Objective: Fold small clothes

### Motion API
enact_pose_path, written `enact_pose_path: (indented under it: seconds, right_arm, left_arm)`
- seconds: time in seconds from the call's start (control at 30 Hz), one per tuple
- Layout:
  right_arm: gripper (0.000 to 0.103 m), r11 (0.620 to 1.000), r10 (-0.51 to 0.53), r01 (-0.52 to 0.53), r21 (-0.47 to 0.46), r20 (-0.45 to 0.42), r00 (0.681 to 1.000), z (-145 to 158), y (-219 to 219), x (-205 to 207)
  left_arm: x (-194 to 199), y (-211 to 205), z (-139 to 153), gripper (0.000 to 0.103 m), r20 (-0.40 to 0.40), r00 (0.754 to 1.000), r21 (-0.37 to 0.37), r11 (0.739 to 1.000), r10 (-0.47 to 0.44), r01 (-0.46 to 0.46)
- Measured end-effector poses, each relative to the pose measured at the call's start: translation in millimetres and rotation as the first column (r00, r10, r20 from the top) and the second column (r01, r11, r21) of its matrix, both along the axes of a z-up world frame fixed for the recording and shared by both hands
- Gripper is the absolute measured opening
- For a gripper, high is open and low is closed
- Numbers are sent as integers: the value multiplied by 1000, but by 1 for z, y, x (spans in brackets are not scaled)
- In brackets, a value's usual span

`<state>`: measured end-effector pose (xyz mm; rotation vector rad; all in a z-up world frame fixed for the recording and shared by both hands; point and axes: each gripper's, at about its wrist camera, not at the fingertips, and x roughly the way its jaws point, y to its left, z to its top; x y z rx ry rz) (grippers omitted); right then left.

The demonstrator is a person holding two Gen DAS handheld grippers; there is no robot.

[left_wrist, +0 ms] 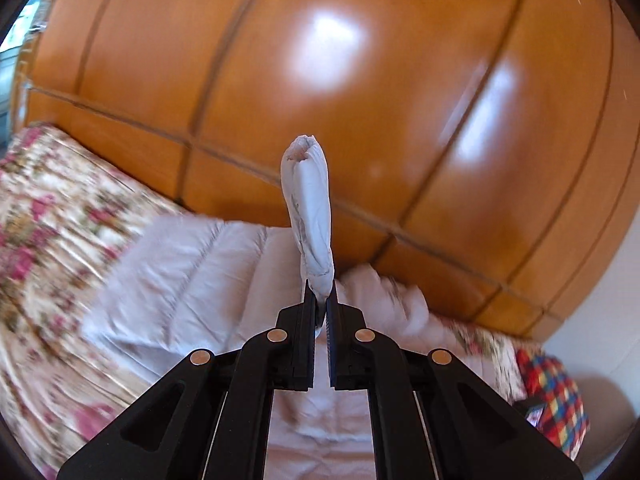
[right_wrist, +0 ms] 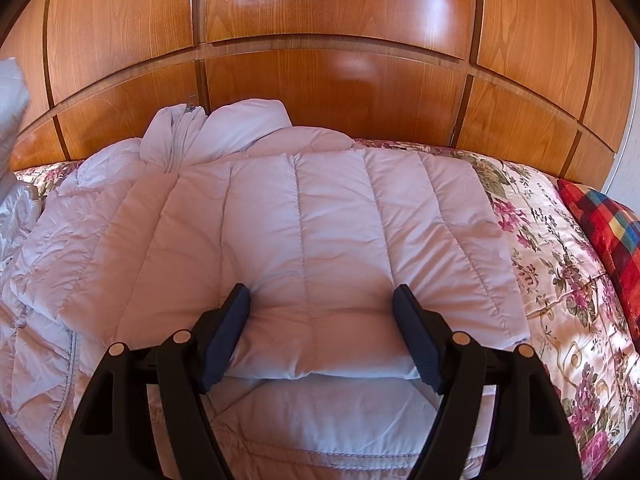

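Note:
A pale lilac quilted jacket (right_wrist: pixel 304 232) lies spread on the bed, its near edge folded over into a thick roll. My right gripper (right_wrist: pixel 322 300) stands open astride that roll, both fingertips dug down into the padding, which bulges between them. My left gripper (left_wrist: pixel 321 300) is shut on a sleeve end (left_wrist: pixel 308 200) of the jacket, which sticks up past the fingertips above the bed. The rest of the jacket (left_wrist: pixel 180 280) lies blurred below it. A lifted piece of white fabric (right_wrist: pixel 12 92) shows at the left edge of the right wrist view.
A floral bedspread (right_wrist: pixel 560 260) covers the bed around the jacket. Glossy wooden panels (right_wrist: pixel 320 40) rise right behind the bed. A red plaid cushion (right_wrist: pixel 600 232) lies at the bed's right edge; the cushion (left_wrist: pixel 556 400) also shows low right in the left wrist view.

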<state>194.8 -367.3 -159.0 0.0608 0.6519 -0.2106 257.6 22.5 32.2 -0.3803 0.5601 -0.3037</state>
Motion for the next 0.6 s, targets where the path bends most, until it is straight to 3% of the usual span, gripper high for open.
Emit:
enact_pose_path:
  seconds: [0.2,0.37,0.43,0.5,0.6]
  right_arm:
    - [74,1000,0,0,4,1,1000,0,-1,0]
    - [74,1000,1,-1,15,1,1000,-1,-2,0]
    - [74,1000,2,-2,23,2,1000,-1,-3,0]
    - [74,1000,2,-2,28,4,1000,-1,-3,0]
    - [74,999,3,-3,34,5,1000,-1,-4,0]
  left_arm:
    - [-3,-83,-39,3,-51,991,78,989,-122,126]
    - [-4,-143,-69,6,-91,976,183,961,-196,210]
    - [-8,-155,-76,22,-105,969,217,946,-224,242]
    - [-17,-159,-81,54,-111,957,226,931,-267,286]
    - [-35,-141,-80,56,-68,959,218,933,-276,285]
